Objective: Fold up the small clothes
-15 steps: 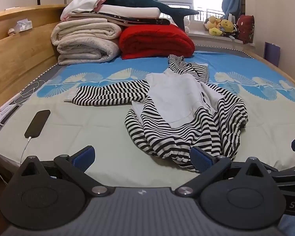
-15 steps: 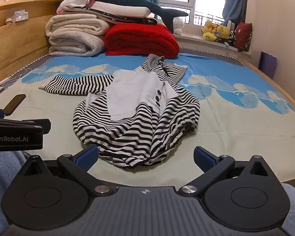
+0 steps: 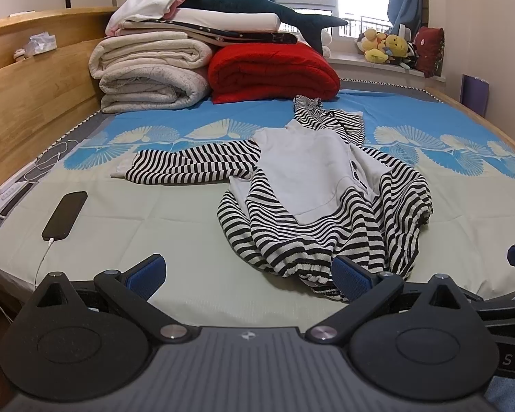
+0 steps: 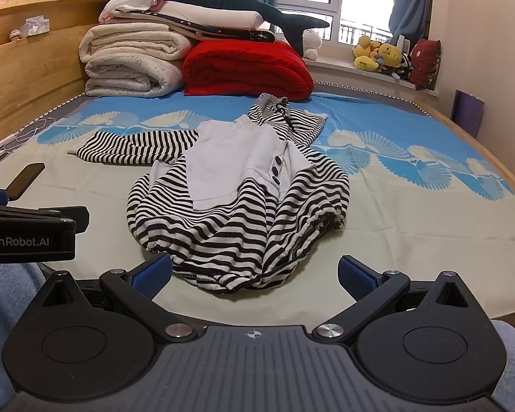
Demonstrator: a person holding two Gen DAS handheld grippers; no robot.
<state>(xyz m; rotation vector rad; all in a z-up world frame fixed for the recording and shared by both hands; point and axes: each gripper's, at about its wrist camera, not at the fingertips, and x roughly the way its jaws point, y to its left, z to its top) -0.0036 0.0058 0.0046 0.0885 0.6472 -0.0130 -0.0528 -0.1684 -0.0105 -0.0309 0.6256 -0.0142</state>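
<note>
A small black-and-white striped hooded garment (image 3: 312,206) with a plain white front panel lies crumpled on the bed, one sleeve (image 3: 189,166) stretched out to the left. It also shows in the right wrist view (image 4: 243,206). My left gripper (image 3: 249,274) is open and empty, hovering just before the garment's near hem. My right gripper (image 4: 255,276) is open and empty, its jaws either side of the hem's near edge, apart from the cloth. The left gripper's body (image 4: 27,230) shows at the left edge of the right wrist view.
A black phone (image 3: 65,214) on a charging cable lies on the bed at the left. Folded white blankets (image 3: 147,72), a red quilt (image 3: 271,72) and a shark plush (image 3: 257,3) are stacked at the headboard end. Plush toys (image 3: 391,46) sit on the windowsill. A wooden bed frame (image 3: 27,103) runs along the left.
Both grippers have edged slightly forward and lower toward the garment's near hem. The garment has not moved.
</note>
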